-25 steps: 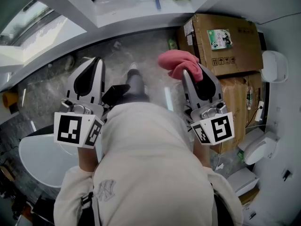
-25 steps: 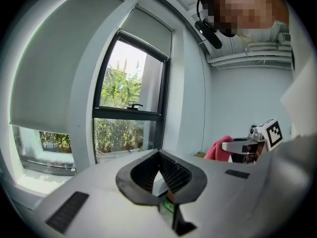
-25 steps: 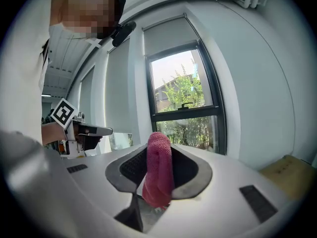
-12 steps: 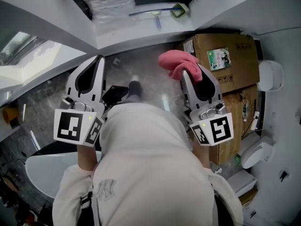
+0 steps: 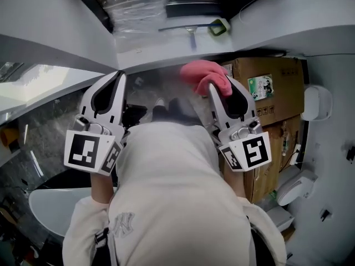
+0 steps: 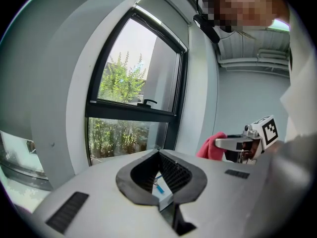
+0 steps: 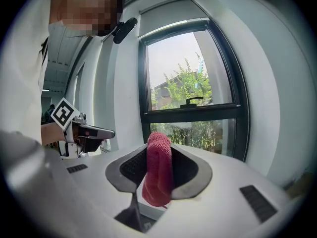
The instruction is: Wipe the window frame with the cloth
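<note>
Two claws wait: the right claw clenched on the pink cloth, the left claw clenched empty; best press that cloth flat along the window frame at twelve o'clock.

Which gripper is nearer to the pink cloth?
Right. The right gripper is shut on the pink cloth, which sticks out past its tip; the left gripper, shut and empty, is apart from it, off to its left.

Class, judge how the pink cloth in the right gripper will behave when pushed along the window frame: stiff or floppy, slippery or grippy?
Likely floppy: the cloth droops folded from the right gripper. Probably light; its looped weave should drag, not slip.
</note>
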